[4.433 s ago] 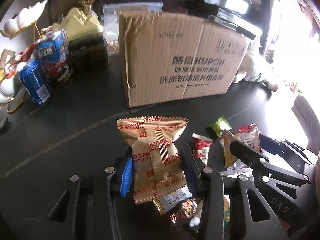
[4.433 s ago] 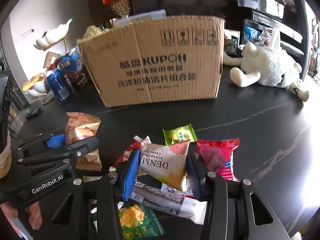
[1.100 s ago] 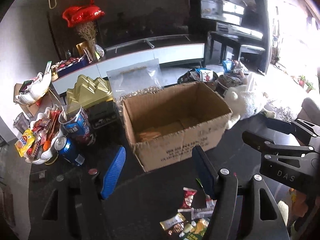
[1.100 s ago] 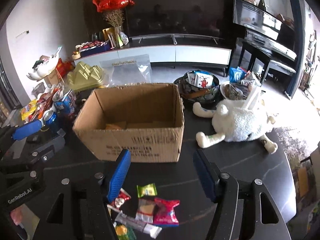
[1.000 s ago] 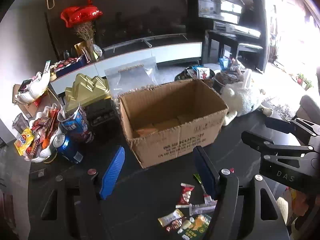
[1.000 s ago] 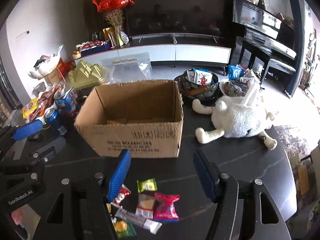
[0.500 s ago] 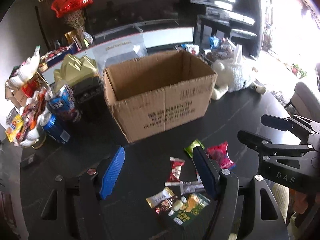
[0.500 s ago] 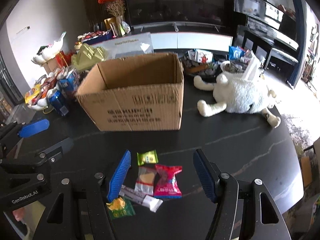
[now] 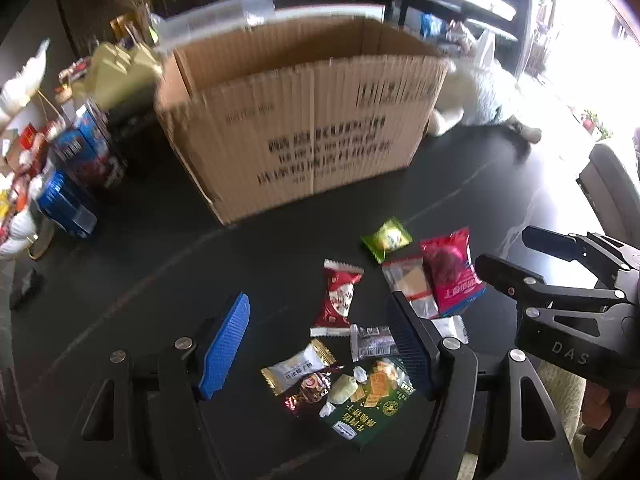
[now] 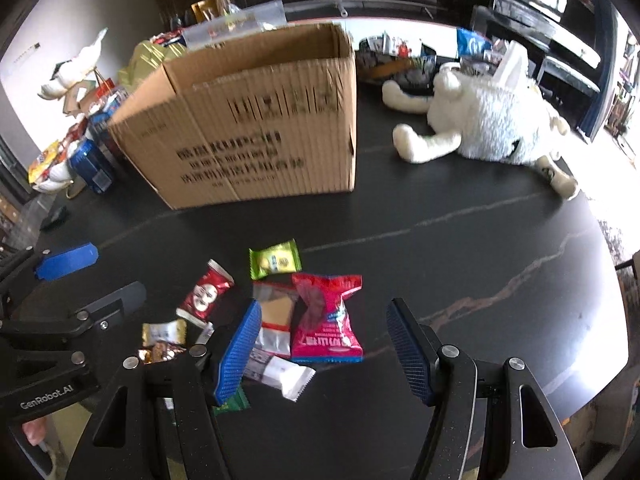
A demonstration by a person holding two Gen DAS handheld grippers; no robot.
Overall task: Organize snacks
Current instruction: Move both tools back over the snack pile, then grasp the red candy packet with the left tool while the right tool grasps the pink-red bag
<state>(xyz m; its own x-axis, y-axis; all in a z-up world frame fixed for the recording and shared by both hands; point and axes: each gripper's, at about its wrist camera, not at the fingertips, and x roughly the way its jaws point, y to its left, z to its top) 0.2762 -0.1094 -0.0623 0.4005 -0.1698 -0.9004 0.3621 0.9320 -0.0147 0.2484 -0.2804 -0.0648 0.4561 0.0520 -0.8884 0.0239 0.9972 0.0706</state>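
Observation:
An open cardboard box (image 9: pixel 304 128) (image 10: pixel 256 128) stands on the black table (image 9: pixel 168 264). In front of it lies a pile of snack packets: a dark red packet (image 9: pixel 338 298) (image 10: pixel 204 292), a lime green one (image 9: pixel 386 238) (image 10: pixel 275 258), a pink bag (image 9: pixel 454 276) (image 10: pixel 326 316), a clear-wrapped biscuit (image 9: pixel 410 286) (image 10: pixel 276 316), a white-and-gold sweet (image 9: pixel 298 366) and a dark green cracker pack (image 9: pixel 368 404). My left gripper (image 9: pixel 320 340) hangs open over the red packet and the sweet. My right gripper (image 10: pixel 324 340) is open above the pink bag. Neither holds anything.
A white plush toy (image 10: pixel 484 124) lies to the right of the box. Blue cans and cartons (image 9: pixel 76 176) and a dish of snacks crowd the left side. A bowl of items (image 10: pixel 396 60) stands behind the box. The table's right edge (image 10: pixel 616 300) is close.
Both grippers have come down toward the table and tilted lower. The box and the snack pile now look larger and nearer. Both stay open and empty.

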